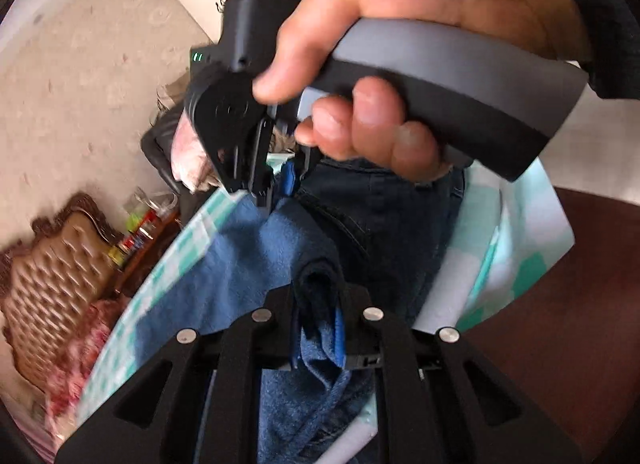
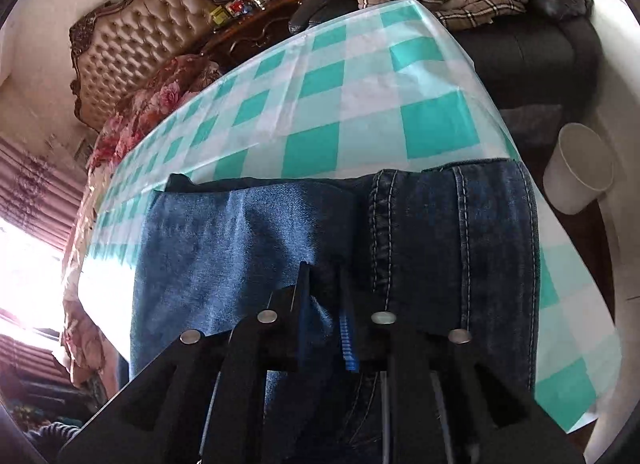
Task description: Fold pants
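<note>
Your left gripper (image 1: 318, 304) and right gripper (image 2: 324, 304) both pinch the jeans (image 2: 248, 232); pull unevenly and the fold goes crooked

Two hand-held grippers, each pinching blue denim between nearly closed jaws.

Low in the left wrist view, the left gripper (image 1: 318, 304) clamps a bunched fold of the jeans (image 1: 360, 224), its black fingers close together. Across the top of that view the person's right hand (image 1: 380, 64) (thumb and curled fingers around a grey handle) holds the right gripper (image 1: 276, 184), which points down toward the lower left with cloth at its tip. In the right wrist view the right gripper (image 2: 324, 296) sits low and central, its jaws narrow around a ridge of the jeans (image 2: 248, 232).
</note>
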`<action>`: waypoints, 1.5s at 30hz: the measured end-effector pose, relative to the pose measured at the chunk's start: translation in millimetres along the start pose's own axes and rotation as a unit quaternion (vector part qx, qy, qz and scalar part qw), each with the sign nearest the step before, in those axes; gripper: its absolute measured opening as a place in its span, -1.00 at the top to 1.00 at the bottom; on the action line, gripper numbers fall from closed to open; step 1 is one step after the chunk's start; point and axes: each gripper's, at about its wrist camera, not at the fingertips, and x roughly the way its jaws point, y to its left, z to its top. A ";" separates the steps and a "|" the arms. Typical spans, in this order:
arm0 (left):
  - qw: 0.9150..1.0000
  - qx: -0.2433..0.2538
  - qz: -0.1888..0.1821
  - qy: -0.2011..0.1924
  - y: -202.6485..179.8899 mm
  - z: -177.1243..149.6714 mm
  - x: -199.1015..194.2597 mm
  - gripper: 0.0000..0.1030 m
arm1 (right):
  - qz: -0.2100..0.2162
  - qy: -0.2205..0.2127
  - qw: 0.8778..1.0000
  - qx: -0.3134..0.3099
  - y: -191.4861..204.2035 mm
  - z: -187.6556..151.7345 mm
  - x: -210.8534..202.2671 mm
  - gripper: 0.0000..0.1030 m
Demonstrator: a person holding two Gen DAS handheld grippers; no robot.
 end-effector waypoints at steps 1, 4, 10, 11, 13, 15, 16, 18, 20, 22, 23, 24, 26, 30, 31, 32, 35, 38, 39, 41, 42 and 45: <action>1.000 0.002 0.006 -0.003 1.9 2.3 -3.6 0.77 | 0.004 -0.001 1.000 -0.004 1.2 1.5 -2.7 0.83; 0.999 0.010 0.031 -0.020 14.1 20.0 -11.8 0.77 | 0.024 -0.026 0.999 -0.016 2.0 9.5 -29.4 0.85; 0.998 0.039 0.036 -0.039 11.2 53.6 -7.2 0.77 | 0.013 -0.071 0.997 -0.027 -9.3 22.9 -70.9 0.85; 0.998 0.043 0.033 -0.039 7.2 55.9 -5.9 0.77 | 0.010 -0.075 0.997 -0.026 -13.7 22.3 -74.2 0.85; 0.998 0.047 0.024 -0.038 3.7 60.1 -1.7 0.77 | 0.005 -0.078 0.997 -0.019 -26.4 20.6 -77.3 0.85; 0.998 0.052 0.015 -0.037 -2.1 62.6 4.4 0.77 | 0.002 -0.078 0.997 -0.009 -37.6 18.4 -77.2 0.85; 0.998 0.054 0.012 -0.036 -3.1 65.0 6.8 0.77 | 0.001 -0.078 0.997 -0.007 -41.3 17.7 -76.7 0.85; 0.998 0.055 0.007 -0.035 -4.6 69.3 14.2 0.77 | 0.000 -0.079 0.997 -0.005 -49.2 17.8 -77.3 0.85; 0.998 0.053 0.002 -0.032 -9.1 72.1 19.8 0.77 | 0.000 -0.080 0.997 -0.004 -55.6 18.5 -76.9 0.85; 0.998 0.049 -0.009 -0.026 -11.7 73.3 31.4 0.77 | -0.007 -0.080 0.997 -0.007 -62.1 19.0 -72.9 0.85; 0.999 0.045 -0.016 -0.021 -12.4 73.2 36.5 0.77 | -0.012 -0.078 0.997 -0.007 -64.9 17.8 -69.0 0.85; 0.999 0.041 -0.023 -0.018 -13.1 73.4 42.5 0.77 | -0.017 -0.077 0.997 -0.009 -66.7 16.6 -65.3 0.85; 0.998 0.023 -0.053 -0.011 -13.1 70.0 56.0 0.55 | -0.034 -0.078 0.996 -0.015 -74.1 12.3 -54.7 0.82; 0.995 -0.012 -0.098 -0.029 1.2 60.3 59.7 0.01 | -0.050 -0.101 0.994 -0.003 -86.3 1.9 -52.4 0.42; 0.992 -0.028 -0.121 -0.033 14.0 55.3 53.3 -0.33 | -0.046 -0.114 0.992 0.007 -89.4 -1.1 -59.9 0.41; 0.988 -0.044 -0.139 -0.042 27.7 48.8 44.1 -0.37 | -0.046 -0.131 0.990 0.019 -93.5 -5.9 -71.1 0.41; 0.975 -0.118 -0.179 -0.052 77.8 14.6 16.3 -0.37 | -0.044 -0.150 0.986 0.055 -104.2 -22.0 -91.5 0.41; 0.958 -0.213 -0.193 -0.020 130.3 -23.9 11.9 -0.15 | -0.042 -0.150 0.986 0.065 -98.0 -45.0 -98.1 0.32; 0.954 -0.233 -0.190 -0.012 139.8 -32.2 11.6 -0.04 | -0.045 -0.149 0.986 0.062 -92.8 -52.0 -97.6 0.28; 0.940 -0.289 -0.184 0.012 169.2 -54.7 21.0 0.19 | -0.071 -0.147 0.985 0.056 -80.9 -65.6 -93.2 0.09; 0.935 -0.303 -0.182 0.023 175.4 -57.1 24.5 0.25 | -0.092 -0.142 0.984 0.052 -77.3 -69.2 -88.3 0.09; 0.926 -0.335 -0.162 0.065 193.8 -79.3 42.8 0.44 | -0.109 -0.126 0.984 0.061 -73.7 -77.2 -71.8 0.18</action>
